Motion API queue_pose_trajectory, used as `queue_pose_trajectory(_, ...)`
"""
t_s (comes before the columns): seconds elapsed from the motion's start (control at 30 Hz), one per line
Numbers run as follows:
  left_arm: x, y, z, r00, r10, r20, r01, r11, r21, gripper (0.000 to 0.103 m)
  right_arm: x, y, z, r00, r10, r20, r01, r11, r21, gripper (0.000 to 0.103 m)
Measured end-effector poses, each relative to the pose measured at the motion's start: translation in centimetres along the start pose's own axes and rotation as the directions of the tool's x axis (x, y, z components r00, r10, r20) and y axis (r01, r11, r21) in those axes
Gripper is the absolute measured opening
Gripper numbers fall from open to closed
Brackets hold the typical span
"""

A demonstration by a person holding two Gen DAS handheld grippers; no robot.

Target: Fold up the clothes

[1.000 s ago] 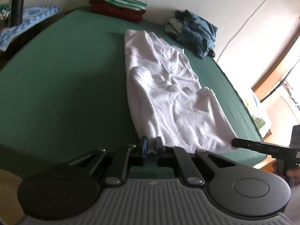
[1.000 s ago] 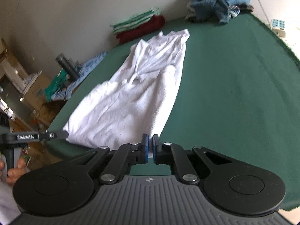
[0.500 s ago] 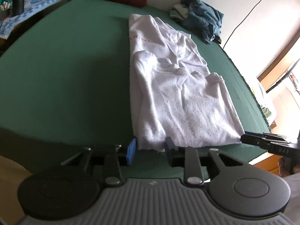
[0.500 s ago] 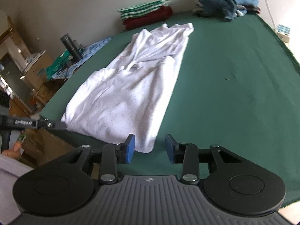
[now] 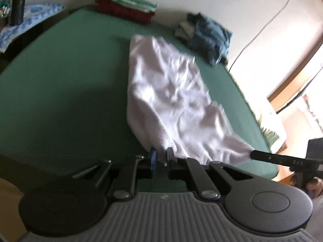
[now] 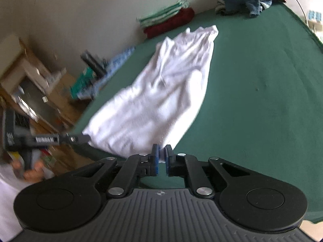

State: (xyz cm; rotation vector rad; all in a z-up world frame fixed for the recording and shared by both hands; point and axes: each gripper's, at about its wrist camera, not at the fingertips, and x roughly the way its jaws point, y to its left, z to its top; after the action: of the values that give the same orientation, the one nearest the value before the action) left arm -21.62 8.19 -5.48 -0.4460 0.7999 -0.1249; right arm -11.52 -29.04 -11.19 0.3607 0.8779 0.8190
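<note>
A long white garment point(image 5: 171, 92) lies stretched on the green bed point(image 5: 60, 84), its far end toward the wall. My left gripper point(image 5: 161, 154) is shut on the near left corner of its hem and lifts it off the bed. My right gripper point(image 6: 161, 151) is shut on the near right corner of the white garment point(image 6: 161, 92). Each gripper shows in the other's view, at the opposite hem corner point(image 5: 278, 159) point(image 6: 50, 140).
A folded stack of red and striped green clothes point(image 5: 125, 8) sits at the far edge by the wall. A heap of blue clothes point(image 5: 208, 34) lies at the far right corner. Boxes and clutter point(image 6: 40, 84) stand beside the bed on the left.
Half a second ago both grippers were open at the hem. Now both have shut on the hem corners and raised the near end of the garment.
</note>
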Motion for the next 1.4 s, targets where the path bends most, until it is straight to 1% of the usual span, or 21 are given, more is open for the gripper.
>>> queue_pose_trajectory(0.1, -0.4, -0.1, 2.1, 0.999, -0.023, 0.033, 0.023, 1.0, -0.012, 0.002, -0.6, -0.3, 2.0, 0.997, 0.036, 0.062, -0.041, 0.996, 0.083, 0.007)
queue_pose_trajectory(0.2, -0.1, -0.1, 5.1, 0.997, -0.047, 0.059, 0.049, 0.998, -0.028, 0.002, -0.5, -0.8, 4.4, 0.99, 0.048, 0.13, -0.071, 0.982, 0.175, 0.006)
queue_pose_trajectory(0.23, 0.1, -0.2, 6.2, 0.995, -0.071, 0.076, 0.072, 0.997, -0.022, 0.002, -0.3, -1.0, 5.2, 0.987, 0.05, 0.152, -0.08, 0.976, 0.202, 0.005)
queue_pose_trajectory(0.27, 0.4, -0.3, 7.1, 0.993, -0.076, 0.091, 0.078, 0.997, -0.015, 0.002, 0.2, -1.3, 6.0, 0.984, 0.049, 0.172, -0.087, 0.971, 0.222, 0.005)
queue_pose_trajectory(0.4, 3.6, 1.4, 10.9, 0.992, -0.08, 0.099, 0.079, 0.997, 0.018, 0.002, 2.0, -2.3, 9.3, 0.968, 0.034, 0.25, -0.109, 0.95, 0.294, 0.005)
queue_pose_trajectory(0.57, 9.3, 4.1, 13.7, 0.998, -0.065, 0.02, 0.064, 0.998, 0.014, 0.002, 5.7, -3.7, 11.5, 0.962, -0.067, 0.264, -0.022, 0.947, 0.319, 0.005)
queue_pose_trajectory(0.73, 13.2, 6.0, 15.0, 0.998, -0.045, -0.043, 0.047, 0.998, 0.037, 0.002, 8.8, -5.1, 12.0, 0.951, -0.155, 0.267, 0.051, 0.932, 0.359, 0.005)
queue_pose_trajectory(0.8, 14.3, 6.5, 15.1, 0.997, -0.036, -0.07, 0.04, 0.998, 0.057, 0.002, 10.0, -5.4, 11.9, 0.95, -0.195, 0.243, 0.098, 0.927, 0.361, 0.005)
queue_pose_trajectory(0.9, 15.9, 7.2, 14.8, 0.993, -0.046, -0.112, 0.053, 0.997, 0.064, 0.004, 12.0, -5.9, 11.6, 0.946, -0.262, 0.192, 0.182, 0.917, 0.355, 0.006)
queue_pose_trajectory(0.93, 15.8, 7.4, 14.9, 0.992, -0.056, -0.117, 0.064, 0.996, 0.068, 0.005, 12.2, -5.9, 11.5, 0.942, -0.279, 0.188, 0.201, 0.915, 0.349, 0.01)
queue_pose_trajectory(0.97, 15.7, 7.7, 14.9, 0.99, -0.066, -0.122, 0.075, 0.995, 0.073, 0.006, 11.7, -5.6, 11.3, 0.936, -0.287, 0.205, 0.207, 0.918, 0.339, 0.013)
queue_pose_trajectory(1.0, 15.4, 8.1, 15.1, 0.99, -0.067, -0.126, 0.076, 0.995, 0.071, 0.012, 11.2, -5.2, 11.1, 0.93, -0.295, 0.222, 0.213, 0.92, 0.329, 0.017)
queue_pose_trajectory(1.03, 15.1, 8.5, 15.3, 0.989, -0.067, -0.129, 0.077, 0.995, 0.069, 0.016, 10.7, -4.9, 10.9, 0.923, -0.302, 0.239, 0.219, 0.922, 0.319, 0.026)
queue_pose_trajectory(1.07, 14.8, 8.9, 15.5, 0.989, -0.068, -0.133, 0.078, 0.995, 0.067, 0.027, 10.2, -4.6, 10.8, 0.916, -0.309, 0.255, 0.225, 0.924, 0.309, 0.03)
queue_pose_trajectory(1.1, 14.5, 9.1, 15.6, 0.992, -0.037, -0.124, 0.047, 0.996, 0.074, 0.028, 9.7, -4.2, 10.6, 0.909, -0.316, 0.272, 0.232, 0.926, 0.299, 0.033)
queue_pose_trajectory(1.17, 13.8, 9.5, 15.9, 0.994, 0.027, -0.103, -0.018, 0.996, 0.086, 0.029, 8.8, -3.5, 10.3, 0.899, -0.321, 0.299, 0.242, 0.932, 0.272, 0.033)
queue_pose_trajectory(1.23, 12.3, 9.8, 15.9, 0.997, 0.001, -0.081, 0.003, 0.998, 0.056, 0.029, 8.1, -2.3, 10.3, 0.913, -0.29, 0.287, 0.238, 0.95, 0.202, 0.033)
queue_pose_trajectory(1.27, 11.5, 9.9, 15.9, 0.997, -0.012, -0.07, 0.015, 0.999, 0.04, 0.029, 8.1, -1.7, 10.1, 0.926, -0.268, 0.265, 0.235, 0.96, 0.151, 0.033)
queue_pose_trajectory(1.33, 10.1, 8.4, 15.4, 0.998, -0.054, -0.034, 0.057, 0.996, 0.071, 0.029, 8.9, -0.7, 9.9, 0.951, -0.231, 0.206, 0.223, 0.973, 0.063, 0.033)
queue_pose_trajectory(1.37, 9.3, 7.7, 15.1, 0.997, -0.076, -0.017, 0.077, 0.993, 0.088, 0.033, 9.5, -0.4, 9.7, 0.962, -0.214, 0.17, 0.213, 0.977, 0.024, 0.033)
queue_pose_trajectory(1.4, 9.1, 6.6, 14.5, 0.997, -0.076, -0.013, 0.077, 0.989, 0.128, 0.045, 10.0, -0.2, 9.6, 0.967, -0.21, 0.146, 0.213, 0.977, -0.01, 0.033)
